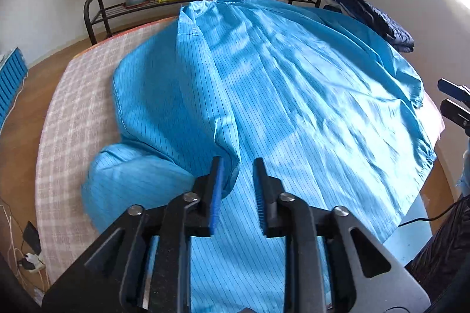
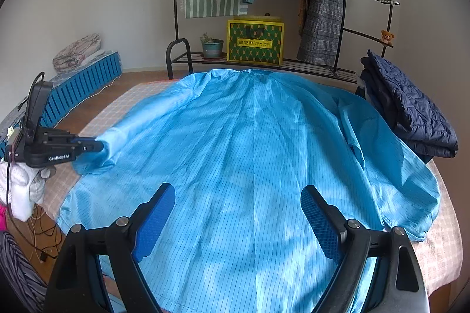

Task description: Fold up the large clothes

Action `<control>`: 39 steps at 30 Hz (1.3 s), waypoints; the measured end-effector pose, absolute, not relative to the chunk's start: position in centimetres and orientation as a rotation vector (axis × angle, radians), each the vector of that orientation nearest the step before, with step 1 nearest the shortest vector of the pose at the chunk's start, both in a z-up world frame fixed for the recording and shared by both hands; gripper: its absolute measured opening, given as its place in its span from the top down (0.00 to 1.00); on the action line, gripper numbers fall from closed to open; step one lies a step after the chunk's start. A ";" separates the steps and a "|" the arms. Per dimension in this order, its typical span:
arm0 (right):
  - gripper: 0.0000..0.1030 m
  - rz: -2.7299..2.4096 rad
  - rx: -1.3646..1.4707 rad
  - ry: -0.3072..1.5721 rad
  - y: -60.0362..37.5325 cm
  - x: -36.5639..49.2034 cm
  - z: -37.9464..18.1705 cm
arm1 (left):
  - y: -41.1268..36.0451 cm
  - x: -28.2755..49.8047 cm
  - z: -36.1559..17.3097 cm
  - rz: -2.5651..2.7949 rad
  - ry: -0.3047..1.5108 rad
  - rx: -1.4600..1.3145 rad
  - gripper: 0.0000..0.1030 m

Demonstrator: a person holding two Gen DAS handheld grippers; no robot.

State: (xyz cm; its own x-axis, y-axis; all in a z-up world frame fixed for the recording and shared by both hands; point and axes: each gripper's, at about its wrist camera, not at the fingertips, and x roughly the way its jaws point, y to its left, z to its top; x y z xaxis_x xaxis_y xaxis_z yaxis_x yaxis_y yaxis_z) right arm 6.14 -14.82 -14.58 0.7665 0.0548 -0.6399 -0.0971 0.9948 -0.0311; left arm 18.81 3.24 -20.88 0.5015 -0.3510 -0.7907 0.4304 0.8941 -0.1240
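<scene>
With the blue coat (image 2: 249,151) spread flat on the bed (image 2: 138,95), right gripper (image 2: 238,213) jaws wide and empty, left gripper (image 1: 236,183) jaws partly open around the folded-in sleeve (image 1: 173,104), we should lay that sleeve flat.

We are looking at a table under a checked pink-and-white cloth (image 2: 446,227), where a blue pinstriped coat (image 2: 249,142) is lying spread flat and a folded navy quilted jacket (image 2: 411,107) is resting at the far right edge.
</scene>
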 end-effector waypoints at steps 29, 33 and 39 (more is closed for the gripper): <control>0.14 0.094 -0.121 0.726 -13.2 5.9 -16.7 | 21.5 24.5 -26.4 -0.300 1.025 -0.680 0.97; 0.14 0.107 -0.114 0.721 -12.9 6.0 -16.5 | 18.7 21.1 -21.0 -0.416 0.918 -0.563 0.97; 0.14 0.140 -0.133 0.712 -11.6 6.0 -16.5 | 11.9 14.3 -15.8 -0.610 0.859 -0.387 0.97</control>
State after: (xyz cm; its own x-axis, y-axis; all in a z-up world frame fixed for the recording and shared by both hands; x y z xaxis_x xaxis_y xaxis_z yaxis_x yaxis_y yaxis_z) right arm 6.00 -11.57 -16.47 0.7485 0.0821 -0.6580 -0.1728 0.9822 -0.0740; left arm 14.28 11.90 -15.77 0.5012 -0.6391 -0.5834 0.3402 0.7654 -0.5463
